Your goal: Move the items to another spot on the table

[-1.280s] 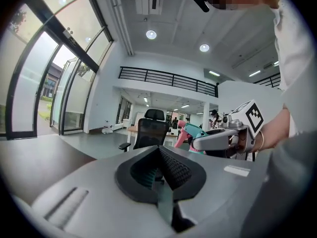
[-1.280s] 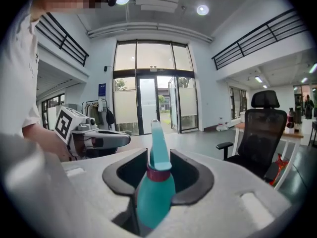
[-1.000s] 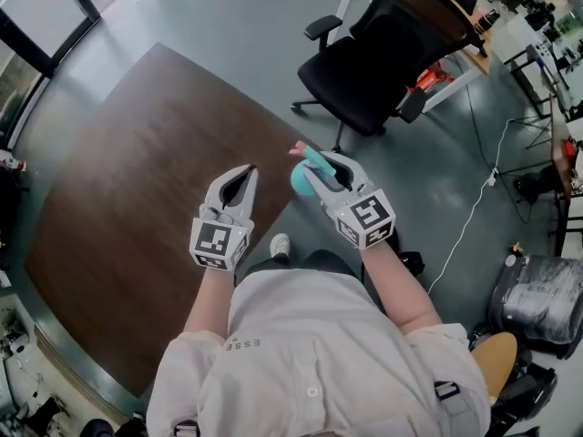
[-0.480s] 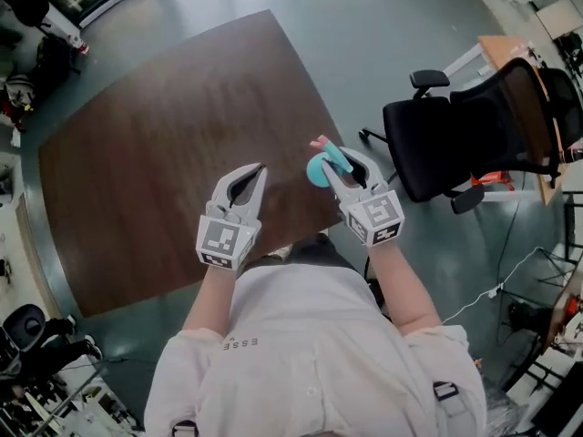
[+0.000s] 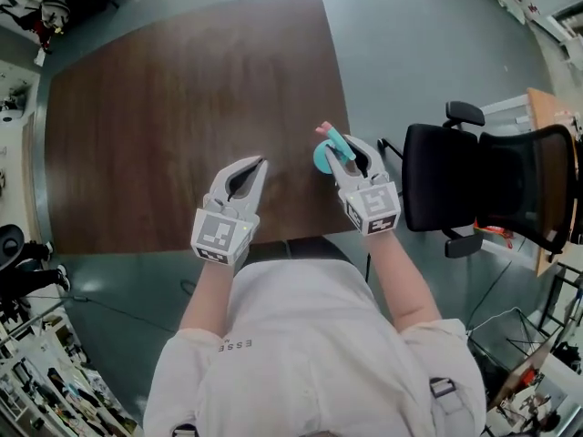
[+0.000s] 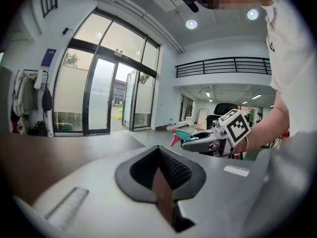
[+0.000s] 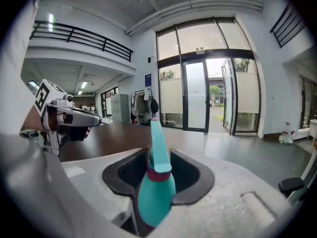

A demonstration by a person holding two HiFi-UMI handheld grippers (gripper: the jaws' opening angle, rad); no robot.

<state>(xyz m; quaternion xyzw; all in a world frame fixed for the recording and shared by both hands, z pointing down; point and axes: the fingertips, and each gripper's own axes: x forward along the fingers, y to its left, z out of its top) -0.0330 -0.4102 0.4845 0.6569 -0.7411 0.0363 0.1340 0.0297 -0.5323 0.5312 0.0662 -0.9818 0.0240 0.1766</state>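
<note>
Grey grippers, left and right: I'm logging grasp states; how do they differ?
The left grey gripper has its jaws together on nothing; the right grey gripper is clamped on a teal bottle with a pink collar. The left hangs over the dark brown table; the right sits at its edge. Both carry marker cubes.

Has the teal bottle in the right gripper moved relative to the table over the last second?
Yes. The teal bottle shifted inward from the edge of the table and is now over the tabletop.

Bright, even daylight pours through the tall glass doors [image 7: 208,93], and round ceiling lamps [image 6: 191,24] glare white. Both gripper views bulge and darken at the corners. The dark brown wooden desk [image 5: 182,107] shows a pale sheen. The teal plastic bottle [image 7: 156,197], close to the lens, looks soft.
</note>
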